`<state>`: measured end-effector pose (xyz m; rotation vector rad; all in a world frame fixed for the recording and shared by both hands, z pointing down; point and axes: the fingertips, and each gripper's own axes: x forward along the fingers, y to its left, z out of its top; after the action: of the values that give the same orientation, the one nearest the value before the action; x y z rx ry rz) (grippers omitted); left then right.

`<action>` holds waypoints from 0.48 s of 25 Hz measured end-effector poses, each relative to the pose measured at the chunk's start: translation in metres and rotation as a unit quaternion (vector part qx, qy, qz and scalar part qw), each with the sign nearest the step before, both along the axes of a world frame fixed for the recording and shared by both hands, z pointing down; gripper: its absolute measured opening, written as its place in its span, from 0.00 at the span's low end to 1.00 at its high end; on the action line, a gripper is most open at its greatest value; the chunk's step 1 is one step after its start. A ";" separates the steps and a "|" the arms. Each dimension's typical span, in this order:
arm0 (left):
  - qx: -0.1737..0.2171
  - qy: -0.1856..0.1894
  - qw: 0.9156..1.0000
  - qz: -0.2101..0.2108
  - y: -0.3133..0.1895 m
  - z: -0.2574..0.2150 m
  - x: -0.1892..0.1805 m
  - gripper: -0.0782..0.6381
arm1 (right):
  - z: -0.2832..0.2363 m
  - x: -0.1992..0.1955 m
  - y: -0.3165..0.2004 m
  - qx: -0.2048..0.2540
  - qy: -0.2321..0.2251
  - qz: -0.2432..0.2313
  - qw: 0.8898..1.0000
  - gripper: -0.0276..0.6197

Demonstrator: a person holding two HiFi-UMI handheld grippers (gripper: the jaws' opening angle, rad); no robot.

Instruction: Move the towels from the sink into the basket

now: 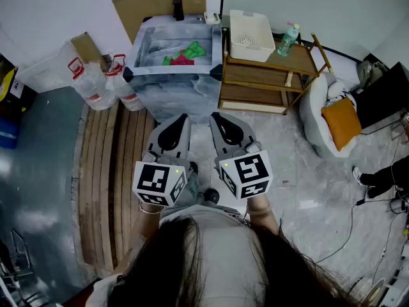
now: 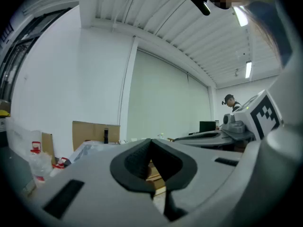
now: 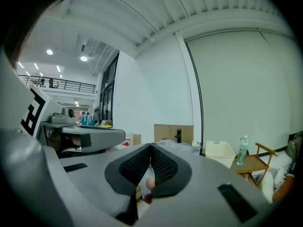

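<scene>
A grey sink stands at the far wall, with green and red towels lying in it. To its right, a white basket sits on top of a wooden shelf. Both grippers hang side by side above the floor, well short of the sink. My left gripper is shut with nothing in it, its tips meeting in the left gripper view. My right gripper is shut and empty too. The right gripper view shows the basket ahead to the right.
Plastic water jugs stand left of the sink, beside a strip of wooden slats. A black faucet and cardboard sit behind the sink. A green bottle is on the shelf. A white chair with an orange cushion is at right.
</scene>
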<state>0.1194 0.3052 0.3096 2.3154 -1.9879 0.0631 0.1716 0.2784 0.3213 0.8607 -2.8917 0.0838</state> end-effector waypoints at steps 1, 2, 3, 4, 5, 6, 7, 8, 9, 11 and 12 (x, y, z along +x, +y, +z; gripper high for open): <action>0.001 0.004 1.000 0.001 -0.004 0.001 -0.004 0.11 | 0.001 -0.003 -0.004 0.001 -0.002 0.003 1.000 0.08; 0.002 0.007 1.000 0.001 -0.008 0.001 -0.009 0.11 | 0.001 -0.007 -0.009 0.003 -0.004 0.006 1.000 0.08; 0.003 0.009 1.000 0.001 -0.012 0.002 -0.014 0.11 | 0.002 -0.011 -0.014 0.003 -0.005 0.009 1.000 0.08; 0.004 0.010 1.000 0.002 -0.017 0.002 -0.020 0.12 | 0.002 -0.016 -0.019 0.003 -0.006 0.012 1.000 0.08; 0.004 0.011 1.000 0.003 -0.023 0.002 -0.027 0.11 | 0.002 -0.022 -0.024 0.003 -0.007 0.013 1.000 0.08; 0.003 0.011 1.000 0.004 -0.028 0.002 -0.033 0.11 | 0.003 -0.028 -0.029 0.002 -0.006 0.013 1.000 0.08; 0.003 0.011 1.000 0.005 -0.035 0.002 -0.040 0.11 | 0.003 -0.034 -0.035 0.001 -0.007 0.013 1.000 0.08; 0.003 0.011 1.000 0.007 -0.041 0.002 -0.046 0.11 | 0.003 -0.039 -0.041 -0.002 -0.008 0.012 1.000 0.08; 0.003 0.011 1.000 0.008 -0.048 0.002 -0.052 0.11 | 0.003 -0.045 -0.047 -0.009 -0.013 0.010 1.000 0.08; 0.006 0.012 1.000 0.011 -0.061 0.000 -0.066 0.11 | 0.002 -0.056 -0.060 -0.027 -0.031 0.006 0.999 0.08; 0.007 0.013 1.000 0.013 -0.067 -0.002 -0.073 0.11 | 0.000 -0.062 -0.066 -0.034 -0.041 0.005 0.999 0.08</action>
<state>0.0465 0.2380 0.3077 2.3387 -1.9531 0.0201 0.1093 0.2122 0.3214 0.8802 -2.9403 0.2233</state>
